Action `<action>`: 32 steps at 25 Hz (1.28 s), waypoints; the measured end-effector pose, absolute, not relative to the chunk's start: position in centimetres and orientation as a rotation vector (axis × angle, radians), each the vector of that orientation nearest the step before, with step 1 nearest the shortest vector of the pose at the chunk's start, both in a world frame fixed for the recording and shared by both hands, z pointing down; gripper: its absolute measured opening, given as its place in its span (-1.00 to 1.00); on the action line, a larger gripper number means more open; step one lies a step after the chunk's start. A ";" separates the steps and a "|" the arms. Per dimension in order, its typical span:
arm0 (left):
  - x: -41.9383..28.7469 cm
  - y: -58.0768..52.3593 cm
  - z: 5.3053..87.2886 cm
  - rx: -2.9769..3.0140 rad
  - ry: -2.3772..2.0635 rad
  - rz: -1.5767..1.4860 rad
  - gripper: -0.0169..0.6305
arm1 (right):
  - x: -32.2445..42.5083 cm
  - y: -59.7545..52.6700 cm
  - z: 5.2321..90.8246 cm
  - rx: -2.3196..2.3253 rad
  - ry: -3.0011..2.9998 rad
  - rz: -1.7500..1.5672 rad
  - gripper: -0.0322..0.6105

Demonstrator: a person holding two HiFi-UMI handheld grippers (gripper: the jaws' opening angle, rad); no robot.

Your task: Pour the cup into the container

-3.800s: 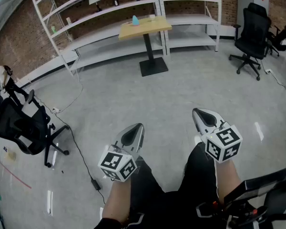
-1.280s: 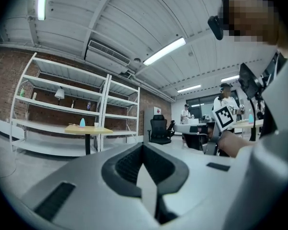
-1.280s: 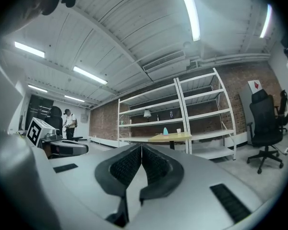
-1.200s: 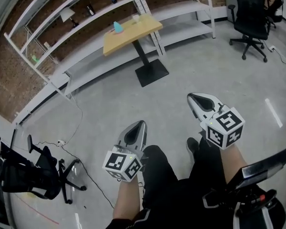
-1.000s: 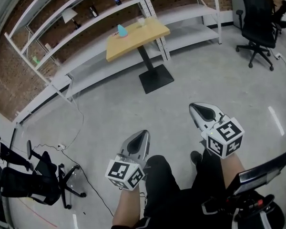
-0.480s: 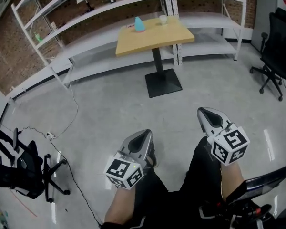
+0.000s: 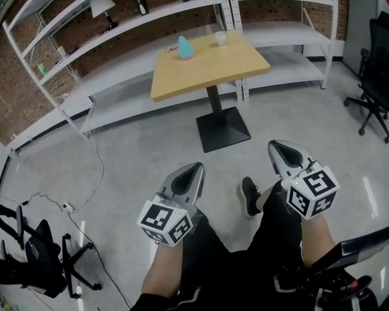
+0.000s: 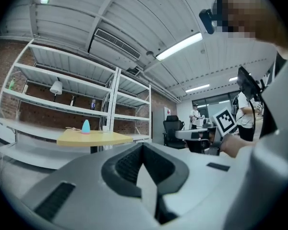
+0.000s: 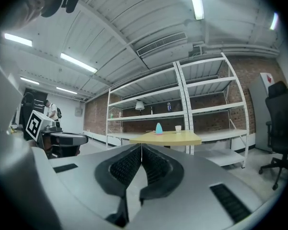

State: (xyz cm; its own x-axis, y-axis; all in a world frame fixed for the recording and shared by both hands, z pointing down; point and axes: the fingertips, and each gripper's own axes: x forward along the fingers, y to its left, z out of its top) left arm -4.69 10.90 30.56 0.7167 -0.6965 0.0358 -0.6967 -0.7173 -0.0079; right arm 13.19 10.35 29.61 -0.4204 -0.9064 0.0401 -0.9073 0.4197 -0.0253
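approach phase, nothing in hand. left gripper and right gripper are both clenched on nothing, jaws pressed together in their own views, and both are well short of the table. cup stands on the table near its far edge. blue container stands on the table too, apart from the cup and nearer the table's far left corner as the head view shows it. both are upright and untouched; pouring not begun.

risks from here (judgement):
- jaws are closed. reaching the table that way means a nudge at the cup rather than a grip, and a small cup near the far edge could tip or slide off toward the shelves behind the table.
- cup contents cannot be made out from this range. a hasty lift or early tilt could spill onto the table before the cup is over the container.
- container looks narrow at the top, so an off-centre pour would miss.
- table stands on a single post; a shoe or knee against it could shake both things.

change against the head view half a second ago: table sits a little lower and nearer. one shoe now shows, stepping toward the table. grippers keep the same closed pose.
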 end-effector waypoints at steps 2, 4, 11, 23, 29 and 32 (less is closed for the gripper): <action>-4.0 7.5 30.3 2.914 -1.164 0.057 -0.94 | 13.8 7.4 29.5 1.694 -2.625 0.064 -0.89; -3.4 4.2 30.2 2.925 -1.147 0.057 -0.94 | 14.5 4.3 29.3 1.711 -2.620 0.055 -0.89; -1.5 -7.8 28.8 2.955 -1.111 0.053 -0.94 | 16.6 -7.0 28.1 1.766 -2.617 0.014 -0.89; -1.1 -26.4 27.9 2.995 -1.094 0.065 -0.94 | 19.0 -26.1 26.9 1.833 -2.600 -0.002 -0.89; -1.1 -35.4 27.5 3.022 -0.952 0.079 -0.94 | 18.4 -36.0 27.2 1.842 -2.584 0.022 -0.89; -1.3 -39.6 27.3 3.035 -0.889 0.088 -0.94 | 18.2 -40.8 27.5 1.847 -2.579 0.034 -0.89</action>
State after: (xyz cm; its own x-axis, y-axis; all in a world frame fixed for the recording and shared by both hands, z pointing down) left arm -1.28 -39.60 27.29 0.8405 -0.5397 0.0475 -0.5385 -0.8418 -0.0366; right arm 18.21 -40.77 27.46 -0.3217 -0.9468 -0.0123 -0.9461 0.3219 -0.0354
